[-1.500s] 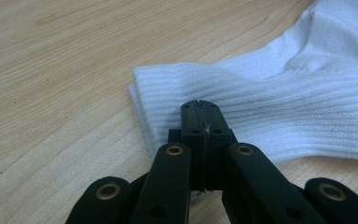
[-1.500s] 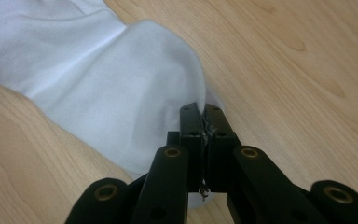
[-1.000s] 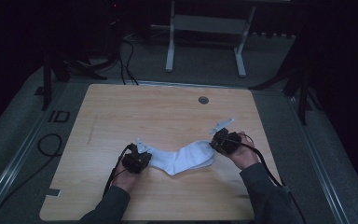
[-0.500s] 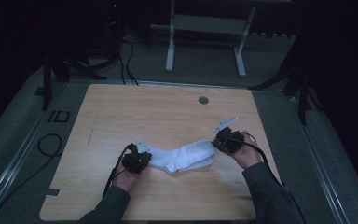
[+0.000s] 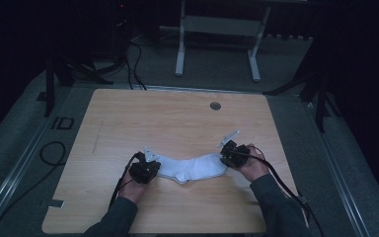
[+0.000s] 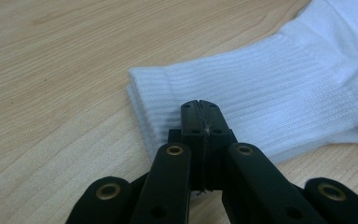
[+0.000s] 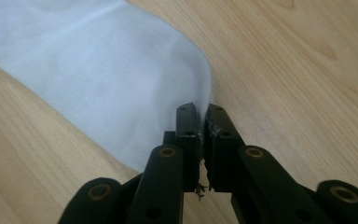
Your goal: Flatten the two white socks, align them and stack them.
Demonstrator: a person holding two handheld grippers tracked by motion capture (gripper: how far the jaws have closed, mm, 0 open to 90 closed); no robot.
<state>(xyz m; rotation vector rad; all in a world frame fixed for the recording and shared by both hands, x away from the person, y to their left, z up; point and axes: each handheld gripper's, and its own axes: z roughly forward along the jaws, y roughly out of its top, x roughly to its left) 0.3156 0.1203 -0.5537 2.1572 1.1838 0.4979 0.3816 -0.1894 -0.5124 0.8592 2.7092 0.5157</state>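
While both grippers pinch it, fingers (image 6: 192,114) nearly closed: one white sock (image 5: 193,168), two ends.

- Left gripper (image 6: 199,106): black plastic, two flat linked bars per jaw, brass-coloured rivets at the joints, small screw holes near the tips.
- Right gripper (image 7: 200,112): same black build and brass rivets.
- Grey three-cornered plate on top of each.
- Black cable trailing from each.
- Dark grey long sleeves (image 5: 276,207).
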